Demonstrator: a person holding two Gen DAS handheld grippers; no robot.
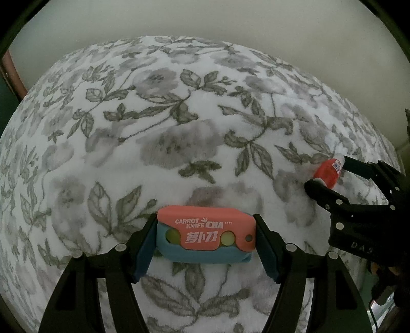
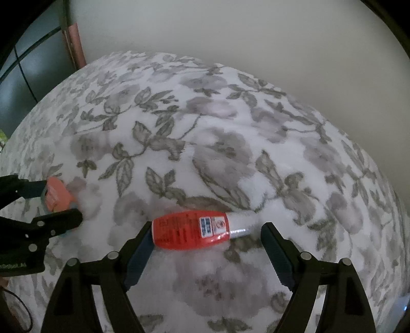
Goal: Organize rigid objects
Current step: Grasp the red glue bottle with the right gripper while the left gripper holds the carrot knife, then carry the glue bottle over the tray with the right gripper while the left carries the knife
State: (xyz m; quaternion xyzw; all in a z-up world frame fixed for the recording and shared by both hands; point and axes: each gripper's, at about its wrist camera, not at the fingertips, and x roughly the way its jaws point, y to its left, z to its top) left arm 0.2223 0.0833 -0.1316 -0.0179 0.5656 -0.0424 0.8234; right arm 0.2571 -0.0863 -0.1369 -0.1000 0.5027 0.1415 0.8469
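– Two grippers are in view. What do they work over?

– The largest item is a floral blanket [image 1: 179, 128], white with grey flowers and leaves, covering a soft surface. A plain pale wall [image 1: 205, 20] stands behind it.

– State of the left gripper [image 1: 205, 225]?

– It points steeply down at the blanket. Its jaws are clamped on a carrot knife toy [image 1: 205, 238], with one pad pressed against each short end. The toy lies crosswise between the fingers. It has a coral upper shell with white lettering and a blue lower shell. It sits at blanket level; whether its underside rests on the fabric cannot be determined.

– State of the right gripper [image 2: 207, 226]?

– It also points steeply down, to the right of the left unit and near it. Its jaws stand apart and grip nothing. A red bottle [image 2: 189, 230] lies on its side on the blanket between them. The bottle base is at the left finger pad; contact there cannot be confirmed. A clear gap separates the white cap from the right finger pad.

– Relation of the two task items?

– They lie apart on the same blanket, each between the fingers of its own gripper. The bottle is the smaller item. It carries a small blue-and-white label near the neck; the print is too small to read.
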